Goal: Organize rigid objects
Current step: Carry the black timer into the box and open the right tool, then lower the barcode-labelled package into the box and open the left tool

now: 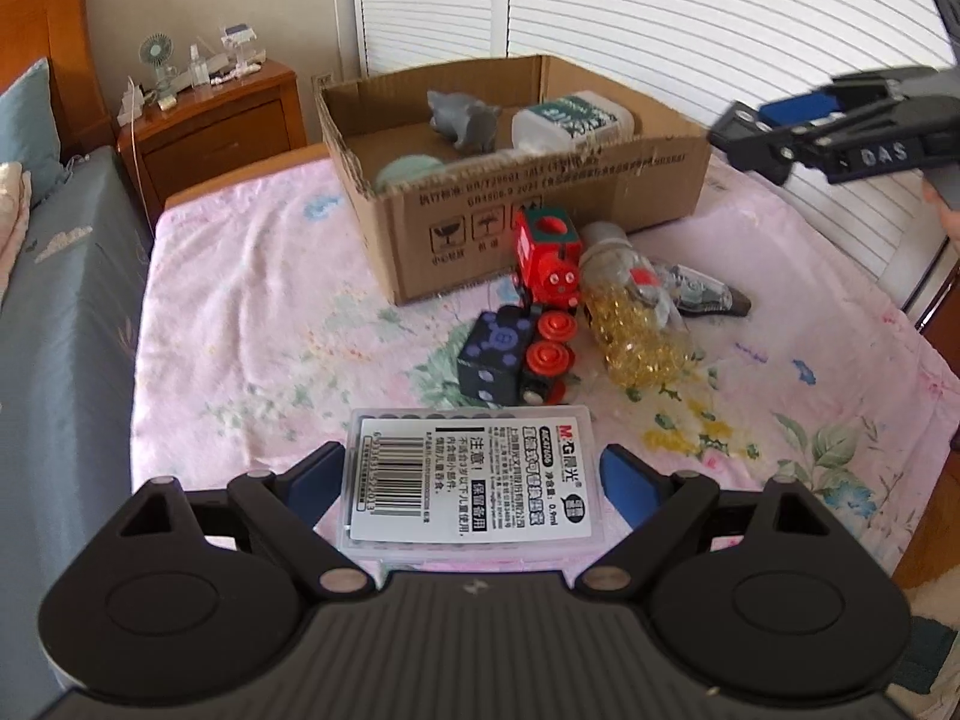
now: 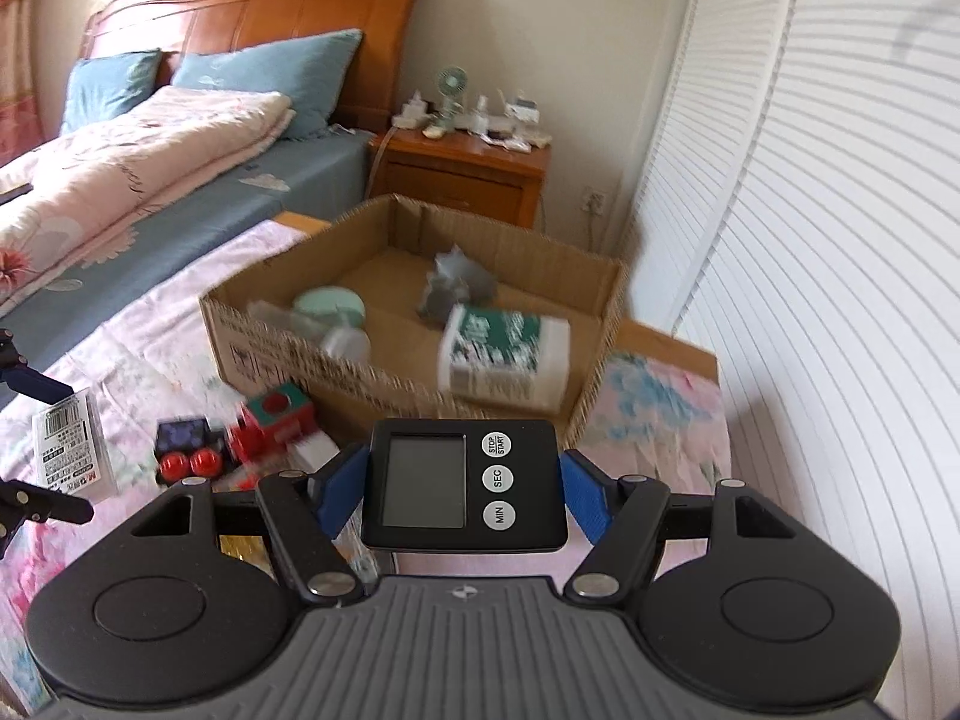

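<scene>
The black digital timer (image 2: 465, 485), with a grey screen and three round white buttons, sits clamped in the right hand-held gripper (image 2: 465, 492), held up just short of the cardboard box (image 2: 336, 360). The left hand-held gripper (image 1: 468, 480) is spread wide around a clear labelled plastic case (image 1: 468, 474), further back from the box, blue pads not touching it.

The black timer (image 2: 465, 483) at the lower middle of the right wrist view has three round buttons marked "STOP START", "SEC" and "MIN". In the left wrist view, the white label on the clear plastic case (image 1: 471, 480) at lower centre carries a barcode, the brand "M&G" and "0.9ml" among Chinese print. The right gripper (image 1: 750, 141) at upper right bears "DAS". The cardboard box (image 1: 540, 222) shows handling symbols and a blurred printed line.
</scene>
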Demonstrator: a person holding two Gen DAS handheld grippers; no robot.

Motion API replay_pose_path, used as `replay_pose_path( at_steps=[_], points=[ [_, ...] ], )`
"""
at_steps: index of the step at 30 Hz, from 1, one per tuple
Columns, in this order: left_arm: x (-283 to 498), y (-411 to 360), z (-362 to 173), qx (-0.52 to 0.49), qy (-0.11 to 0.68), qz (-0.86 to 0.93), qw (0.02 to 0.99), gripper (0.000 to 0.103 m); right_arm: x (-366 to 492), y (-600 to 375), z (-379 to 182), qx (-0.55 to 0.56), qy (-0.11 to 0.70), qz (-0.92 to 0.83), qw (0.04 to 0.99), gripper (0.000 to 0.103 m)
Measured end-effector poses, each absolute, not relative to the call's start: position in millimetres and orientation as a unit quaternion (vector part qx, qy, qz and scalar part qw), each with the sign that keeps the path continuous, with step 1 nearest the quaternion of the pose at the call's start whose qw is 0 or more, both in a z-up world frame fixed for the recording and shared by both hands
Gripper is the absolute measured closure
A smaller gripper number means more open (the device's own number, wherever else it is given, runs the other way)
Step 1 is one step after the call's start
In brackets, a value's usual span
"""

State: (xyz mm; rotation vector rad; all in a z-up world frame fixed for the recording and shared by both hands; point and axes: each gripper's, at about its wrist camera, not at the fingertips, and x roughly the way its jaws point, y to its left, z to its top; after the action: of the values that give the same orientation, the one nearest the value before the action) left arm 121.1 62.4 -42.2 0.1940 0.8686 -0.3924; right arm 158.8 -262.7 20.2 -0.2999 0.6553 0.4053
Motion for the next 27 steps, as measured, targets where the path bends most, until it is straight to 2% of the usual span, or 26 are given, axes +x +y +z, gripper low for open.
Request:
replay_pose_path(
  at_steps=[7,16,17,18,21,27],
  points=[
    [129.1,71.6,-24.4,0.095,0.403,-0.186,0.891,0.013,199.5,-238.2,29.2,-0.147,0.316,0.213,0.913,0.029],
    [145.1,76.1,-7.6,0.109,0.383,-0.173,0.901,0.013,241.3,-213.0,9.2,-0.136,0.348,0.212,0.903,0.029],
    [147.2,75.8,-6.5,0.111,0.382,-0.173,0.901,0.013,241.4,-212.8,7.9,-0.132,0.348,0.214,0.903,0.023],
    [149.0,75.3,-5.2,0.113,0.380,-0.173,0.902,0.013,240.6,-212.7,6.9,-0.128,0.347,0.216,0.904,0.013],
    [154.0,72.4,-1.0,0.118,0.372,-0.175,0.904,0.013,235.0,-214.9,7.8,-0.117,0.341,0.218,0.907,0.000],
    [167.0,62.4,8.3,0.123,0.361,-0.182,0.906,0.013,223.6,-219.5,12.3,-0.098,0.360,0.199,0.906,0.000]
  ],
)
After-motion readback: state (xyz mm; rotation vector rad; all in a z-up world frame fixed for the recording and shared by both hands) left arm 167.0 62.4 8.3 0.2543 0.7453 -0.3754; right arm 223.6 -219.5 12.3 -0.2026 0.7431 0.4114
